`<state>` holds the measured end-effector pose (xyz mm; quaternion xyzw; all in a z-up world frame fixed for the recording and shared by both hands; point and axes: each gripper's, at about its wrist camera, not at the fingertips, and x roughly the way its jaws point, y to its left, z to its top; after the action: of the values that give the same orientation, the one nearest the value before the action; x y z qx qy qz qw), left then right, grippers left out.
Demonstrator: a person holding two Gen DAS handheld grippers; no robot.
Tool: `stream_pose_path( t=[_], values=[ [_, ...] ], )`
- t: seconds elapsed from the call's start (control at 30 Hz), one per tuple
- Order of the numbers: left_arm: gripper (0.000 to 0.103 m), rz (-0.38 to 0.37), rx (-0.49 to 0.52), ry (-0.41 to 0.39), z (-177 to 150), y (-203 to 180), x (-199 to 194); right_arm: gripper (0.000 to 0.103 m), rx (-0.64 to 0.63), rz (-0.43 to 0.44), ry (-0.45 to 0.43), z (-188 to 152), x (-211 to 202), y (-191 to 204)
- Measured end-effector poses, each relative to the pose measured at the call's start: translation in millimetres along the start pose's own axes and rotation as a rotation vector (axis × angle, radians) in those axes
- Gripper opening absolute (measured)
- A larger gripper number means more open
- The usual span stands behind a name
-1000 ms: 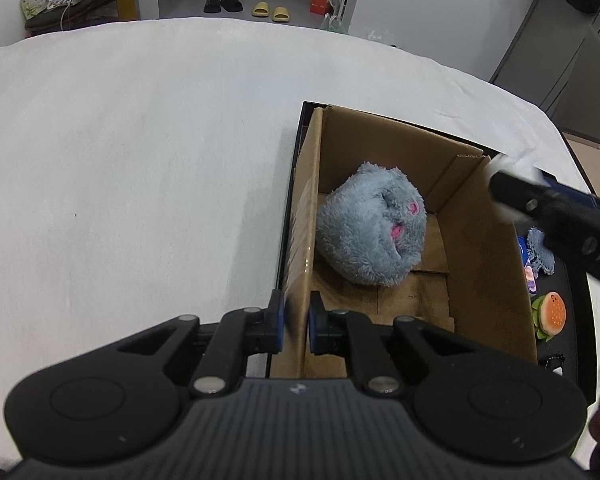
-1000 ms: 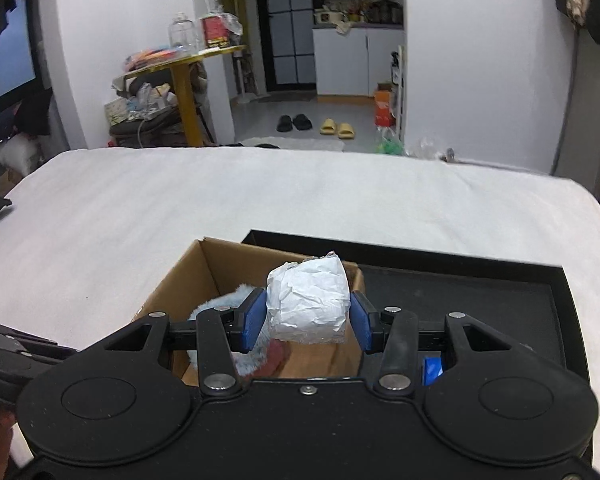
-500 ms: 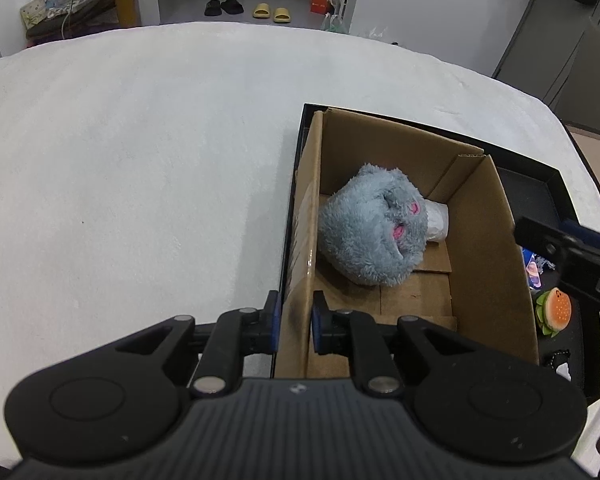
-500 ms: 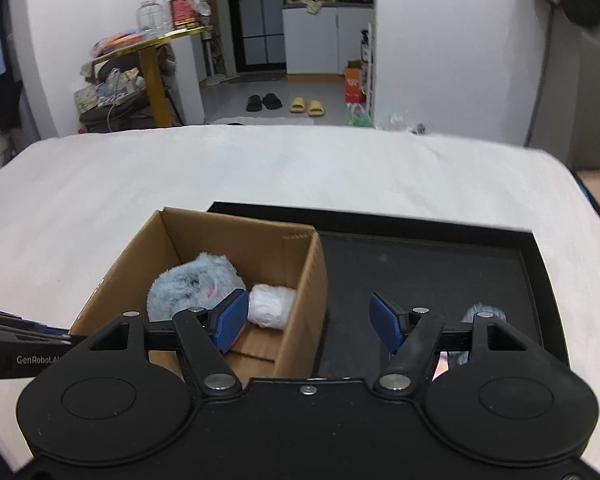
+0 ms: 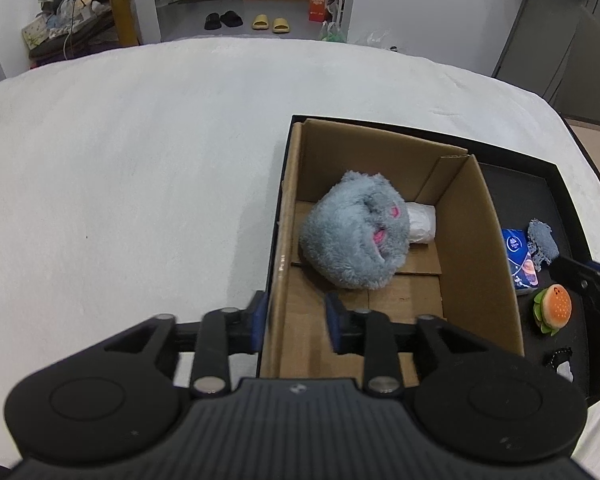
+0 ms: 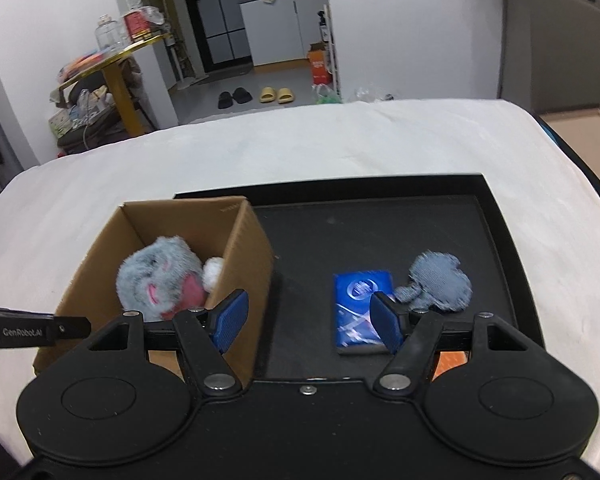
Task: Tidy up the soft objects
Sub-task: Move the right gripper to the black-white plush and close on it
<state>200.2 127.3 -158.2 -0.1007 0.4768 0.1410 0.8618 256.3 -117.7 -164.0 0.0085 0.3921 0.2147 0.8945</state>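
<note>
Cardboard box (image 5: 480,248) sits centre-right in the left wrist view, standing in the black tray (image 6: 380,232). Already inside: grey plush toy (image 5: 356,236) mid-box, white wrapped bundle (image 5: 422,224) tucked against it on the right.

Your left gripper (image 5: 296,320) straddles the near-left box wall, jaws opening, the wall between them but no longer pinched. Your right gripper (image 6: 306,318) hangs empty and spread wide over the tray, lower centre of the right wrist view.

Left to sort, on the tray: blue tissue pack (image 6: 360,304) just ahead of the right pad, grey fabric piece (image 6: 440,282) touching its right edge, burger toy (image 5: 553,308) at the lower right of the left view.

The tissue pack looks light and squashy, with a slick wrapper; likely best pinched across the short sides, mid-length. The fabric is limp, so bunch it at the centre.
</note>
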Motion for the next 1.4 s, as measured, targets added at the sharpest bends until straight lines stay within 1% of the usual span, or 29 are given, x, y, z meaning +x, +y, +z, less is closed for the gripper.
stream_pose_path(
  t=[0.07,0.1,0.17,0.23,0.3,0.37,0.53,0.7,0.83,0.9,0.93,1.1,1.23,1.33,1.4],
  values=[
    [0.054,0.008,0.014,-0.011,-0.5,-4.4,-2.6,0.067,0.018,-0.003,0.006,-4.3,-2.8,-9.0],
    [0.056,0.011,0.024,-0.018,-0.9,-6.8,-3.8,0.067,0.025,-0.006,0.009,-6.7,-4.5,-13.7],
    [0.065,0.021,0.041,-0.026,-1.5,-11.5,-4.5,0.067,0.041,-0.011,0.019,-11.3,-7.3,-24.3],
    [0.068,0.035,0.05,-0.028,-2.2,-15.0,-4.0,0.067,0.059,-0.018,0.031,-16.8,-10.7,-35.0],
    [0.069,0.041,0.056,-0.024,-3.0,-17.9,-3.0,0.069,0.074,-0.029,0.042,-21.7,-13.0,-43.1],
    [0.069,0.046,0.063,-0.016,-4.1,-20.4,-1.5,0.072,0.09,-0.035,0.053,-27.0,-15.1,-51.4],
    [0.07,0.057,0.085,-0.019,-5.5,-28.1,-2.8,0.075,0.131,-0.043,0.086,-38.5,-17.6,-68.7],
    [0.071,0.07,0.085,-0.024,-5.6,-31.3,-2.6,0.075,0.148,-0.051,0.129,-52.5,-15.0,-78.2],
    [0.071,0.077,0.083,-0.02,-5.9,-33.2,-1.8,0.075,0.153,-0.064,0.135,-61.7,-15.2,-86.0],
    [0.071,0.077,0.088,-0.02,-6.0,-34.5,-2.2,0.073,0.158,-0.077,0.139,-66.2,-14.9,-91.4],
    [0.071,0.078,0.094,-0.02,-6.2,-35.6,-2.1,0.071,0.164,-0.078,0.148,-68.4,-13.7,-94.6],
    [0.072,0.083,0.104,-0.013,-7.5,-38.6,2.6,0.069,0.176,-0.081,0.182,-80.8,-6.5,-104.1],
    [0.072,0.085,0.105,-0.013,-8.0,-38.5,2.9,0.065,0.168,-0.085,0.206,-89.4,0.7,-106.1],
    [0.072,0.083,0.101,-0.012,-7.5,-38.0,3.5,0.061,0.146,-0.081,0.202,-92.7,2.9,-103.1],
    [0.073,0.086,0.097,-0.012,-6.8,-36.9,4.1,0.056,0.123,-0.082,0.188,-93.5,4.2,-99.6]
  ],
)
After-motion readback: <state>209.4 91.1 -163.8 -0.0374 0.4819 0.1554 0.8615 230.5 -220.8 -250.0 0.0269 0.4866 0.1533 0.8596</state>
